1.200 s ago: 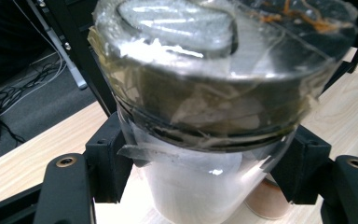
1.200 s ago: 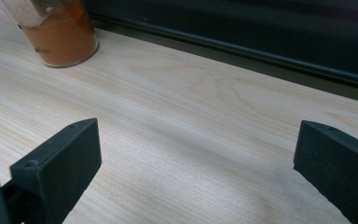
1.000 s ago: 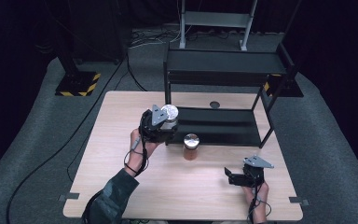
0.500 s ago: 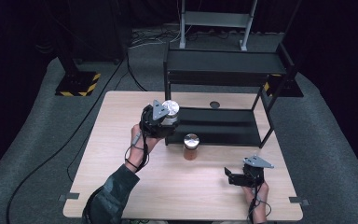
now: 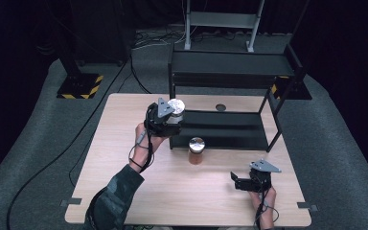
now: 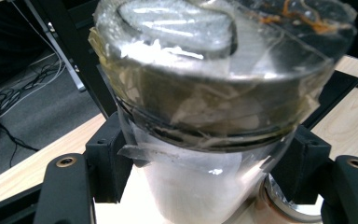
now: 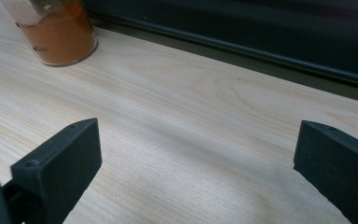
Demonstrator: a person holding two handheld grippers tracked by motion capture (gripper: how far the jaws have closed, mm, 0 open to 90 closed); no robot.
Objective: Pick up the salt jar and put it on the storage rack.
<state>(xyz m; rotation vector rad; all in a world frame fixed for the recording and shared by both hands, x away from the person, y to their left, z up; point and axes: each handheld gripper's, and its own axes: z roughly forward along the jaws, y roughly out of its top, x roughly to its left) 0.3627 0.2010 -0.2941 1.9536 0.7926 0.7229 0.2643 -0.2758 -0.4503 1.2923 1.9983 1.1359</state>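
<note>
- While the left hand-held gripper (image 5: 168,116) clamps a clear jar (image 5: 176,109) aloft at the black shelf rack's (image 5: 230,129) left post, I judge placing it is left to do.
- Orange spice jar (image 5: 196,150) waits on the bench (image 5: 124,143).
- Right hand-held gripper (image 5: 242,183) rests open, empty.
- Left gripper view alone reveals the jar's (image 6: 205,93) taped lid; high view alone gives the rack's tiers.

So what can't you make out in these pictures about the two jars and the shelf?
- Held jar, left gripper view: contents hidden by crinkled tape; base cut off by the bottom edge.
- Orange jar, right gripper view: lid cut off by the top edge; label print too small.
- Shelf, high view: its dark tiers too dim to read.
</note>
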